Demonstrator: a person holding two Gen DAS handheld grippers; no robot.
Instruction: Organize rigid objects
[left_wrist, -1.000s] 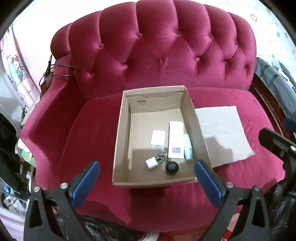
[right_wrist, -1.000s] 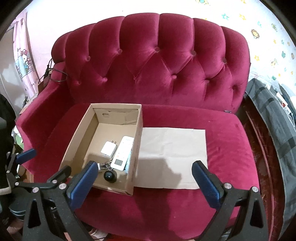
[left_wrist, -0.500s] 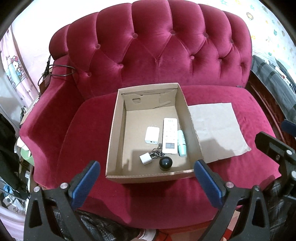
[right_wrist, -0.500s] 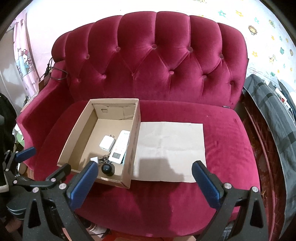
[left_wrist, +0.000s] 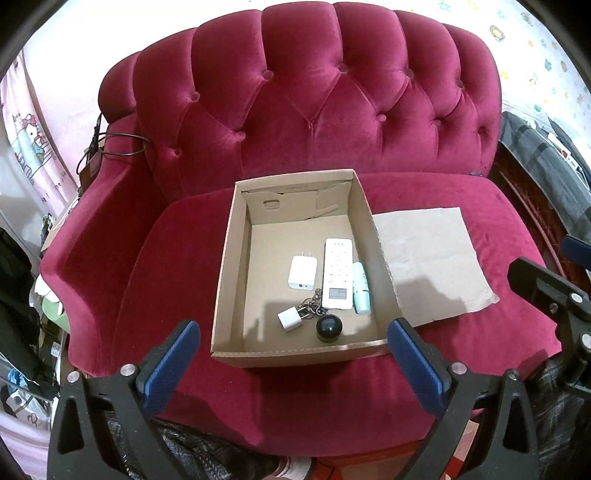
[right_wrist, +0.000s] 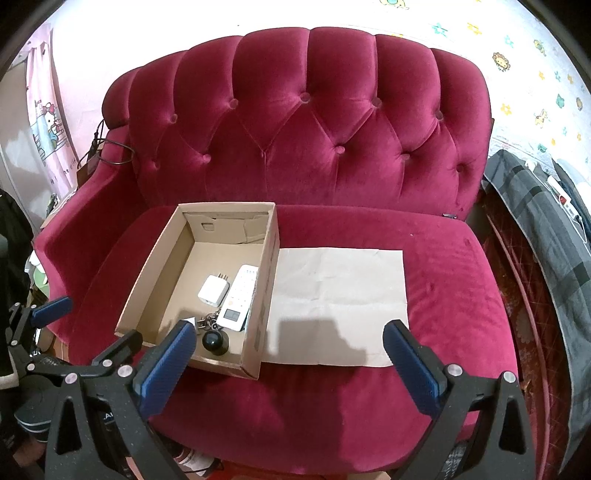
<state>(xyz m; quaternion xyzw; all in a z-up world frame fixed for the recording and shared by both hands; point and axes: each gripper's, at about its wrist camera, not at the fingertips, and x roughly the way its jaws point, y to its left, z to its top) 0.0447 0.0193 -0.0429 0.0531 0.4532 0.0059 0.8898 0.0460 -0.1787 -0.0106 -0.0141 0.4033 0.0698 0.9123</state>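
Red tufted sofa (left_wrist: 314, 110) with an open cardboard box (left_wrist: 225, 280) on its seat; a flat paper sheet (left_wrist: 424, 258) lies just beside the box, on its right. Inside the box, toward the near right corner: white remote (left_wrist: 337, 273), a pale tube (left_wrist: 360, 288) touching its right edge, large charger (left_wrist: 303, 273) to its left, small charger (left_wrist: 290, 319), keys (left_wrist: 310, 306) and a black ball (left_wrist: 328, 326) nearest the front wall. Left gripper (left_wrist: 291, 365) and right gripper (right_wrist: 288, 363) both hang before the seat edge, fingers (right_wrist: 410, 363) spread wide, holding nothing.
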